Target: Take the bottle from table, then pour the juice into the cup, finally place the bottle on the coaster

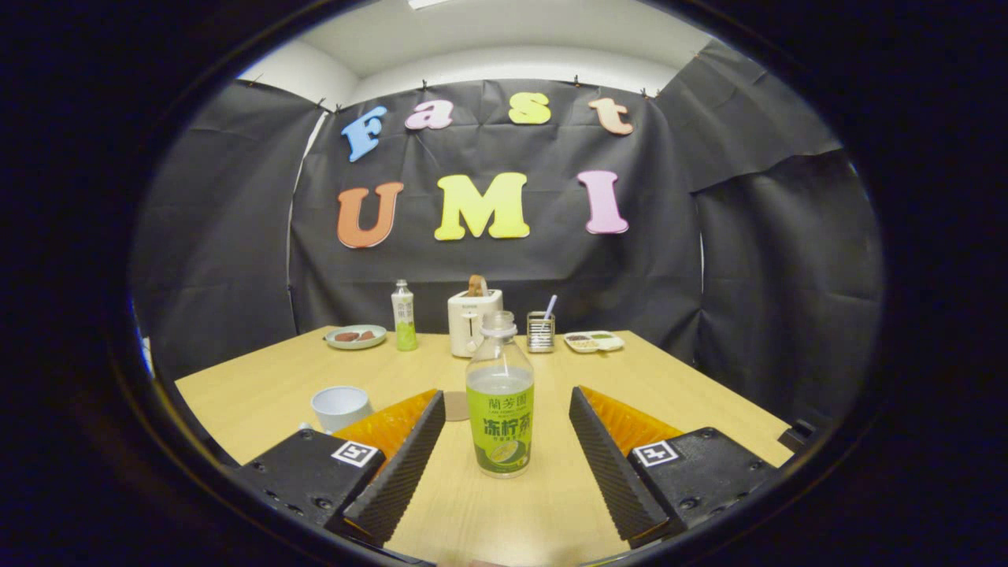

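An uncapped clear bottle (pixel 499 394) with a green label stands upright on the wooden table (pixel 260 386), part full of pale juice. It is between my gripper's (pixel 504 429) two fingers, which stand wide apart and touch nothing. A white cup (pixel 340 407) sits on the table just beyond the left finger. A round brown coaster (pixel 456 406) lies flat beside the bottle, partly hidden behind the left finger's tip.
At the table's far edge stand a plate (pixel 356 337) with food, a second capped bottle (pixel 404 316), a white toaster (pixel 474 318), a metal grater (pixel 540 331) and a small divided dish (pixel 594 341). Black cloth walls close the booth.
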